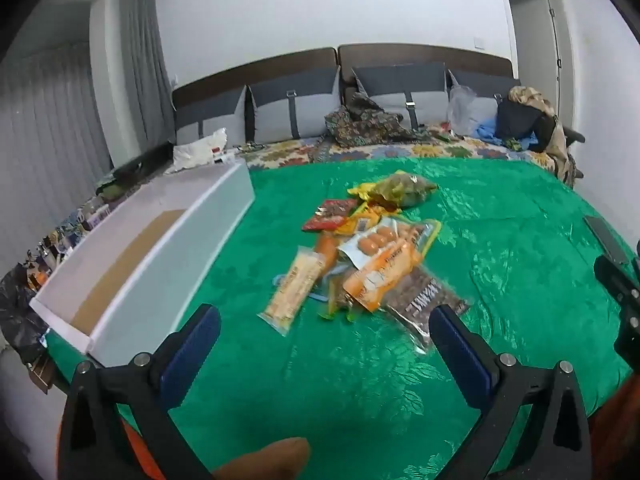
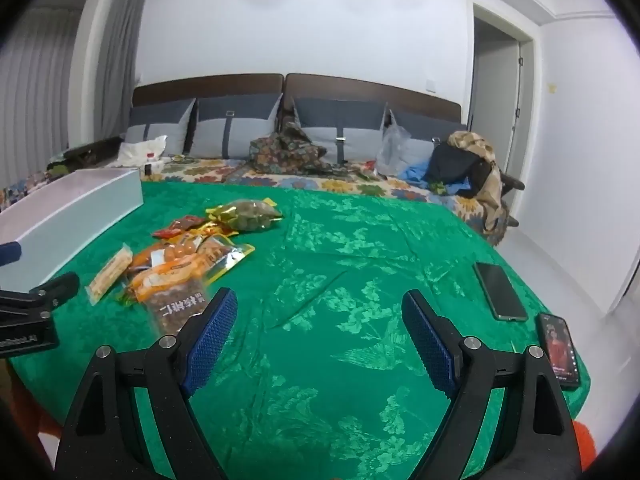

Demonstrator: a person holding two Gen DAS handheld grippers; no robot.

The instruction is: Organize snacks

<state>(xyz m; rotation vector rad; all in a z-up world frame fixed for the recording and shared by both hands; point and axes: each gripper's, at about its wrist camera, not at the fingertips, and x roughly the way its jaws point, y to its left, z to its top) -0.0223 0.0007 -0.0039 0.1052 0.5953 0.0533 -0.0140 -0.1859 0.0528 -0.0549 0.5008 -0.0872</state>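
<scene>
Left gripper (image 1: 324, 322): nearest in the left wrist view, jaws spread wide, blue pads bare, nothing between them; hovering above the green cloth just short of the snack pile.
Right gripper (image 2: 319, 312): jaws wide apart, blue dimpled pads empty; over bare green cloth, to the right of the pile.
Green cloth (image 1: 500, 264): glossy, floral-patterned, spread over the near part of the bed, under everything below.
Brown nut packet (image 2: 180, 306): nearest piece of the pile, clear-fronted, white Chinese characters on the label, too blurred to read with certainty.
Orange packets (image 1: 380, 270): 2 or 3 overlapping just behind the brown one, print illegible.
Long pale bar (image 1: 294, 286): clear wrapper, at the pile's left edge, lettering unreadable.
Egg pack (image 1: 374, 242): clear window showing 3 brown eggs in a row.
Red sachets (image 1: 332, 214): further back, text too small to read.
Bag of greenish pieces (image 1: 404, 188): far end of the pile, yellow wrappers beside it.
White box (image 1: 168, 276): long, open-topped, brown floor inside, empty, left of the pile.
2 phones (image 2: 500, 292): at the cloth's right edge, 1 dark, 1 with a lit screen.
Cushions (image 2: 236, 128): grey, in a row against the brown headboard, farthest back.
</scene>
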